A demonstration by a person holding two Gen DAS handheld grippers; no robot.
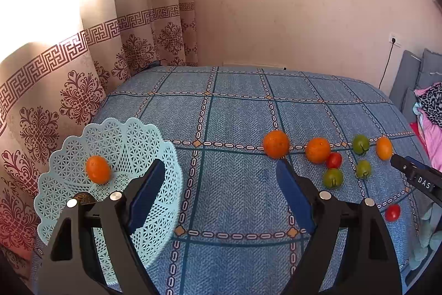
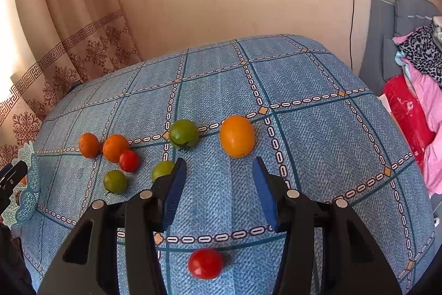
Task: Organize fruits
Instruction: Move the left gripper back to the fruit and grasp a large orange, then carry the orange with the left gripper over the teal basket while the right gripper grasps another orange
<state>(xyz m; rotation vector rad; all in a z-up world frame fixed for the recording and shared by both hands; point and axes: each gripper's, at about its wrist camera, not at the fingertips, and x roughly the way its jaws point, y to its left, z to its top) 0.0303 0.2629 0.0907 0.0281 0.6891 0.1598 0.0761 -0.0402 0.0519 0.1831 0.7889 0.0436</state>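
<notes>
Blue tablecloth (image 2: 317, 134) bears scattered fruit; both claws gape empty, right claw (image 2: 219, 184) half-hiding a green tomato (image 2: 161, 169).

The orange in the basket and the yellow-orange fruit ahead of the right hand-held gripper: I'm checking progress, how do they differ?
The orange in the basket is already sorted and deep orange; the yellow-orange fruit lies loose on the blue tablecloth, paler and more egg-shaped. Neither is gripped: both the left hand-held gripper and the right hand-held gripper are open.
</notes>
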